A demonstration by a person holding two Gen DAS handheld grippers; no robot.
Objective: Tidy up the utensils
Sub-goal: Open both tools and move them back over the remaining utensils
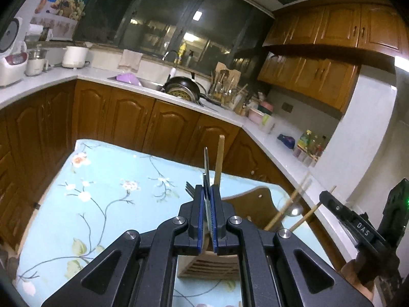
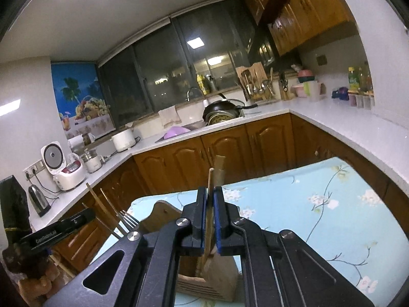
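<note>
My left gripper [image 1: 207, 189] is shut on a thin flat metal utensil [image 1: 206, 163] that stands upright, seen edge-on. Below it on the flowered blue tablecloth [image 1: 102, 192] sits a wooden utensil holder [image 1: 207, 268]. A wooden spatula [image 1: 219, 158], fork tines [image 1: 189, 188] and chopsticks [image 1: 288, 209] rise from the holder. My right gripper [image 2: 210, 190] is shut on a thin wooden chopstick [image 2: 210, 179], whose lower end reaches into the holder [image 2: 217, 281]. The spatula [image 2: 220, 168] stands just behind it. A fork [image 2: 129, 220] and chopsticks [image 2: 102, 207] lean to the left.
A white counter [image 1: 281, 148] over brown cabinets wraps around the far side of the table. On it are a sink with a black pan [image 1: 182, 87], a utensil rack [image 1: 225, 87], bottles [image 1: 310, 145] and rice cookers [image 2: 67, 171]. A kettle [image 2: 38, 199] stands at left.
</note>
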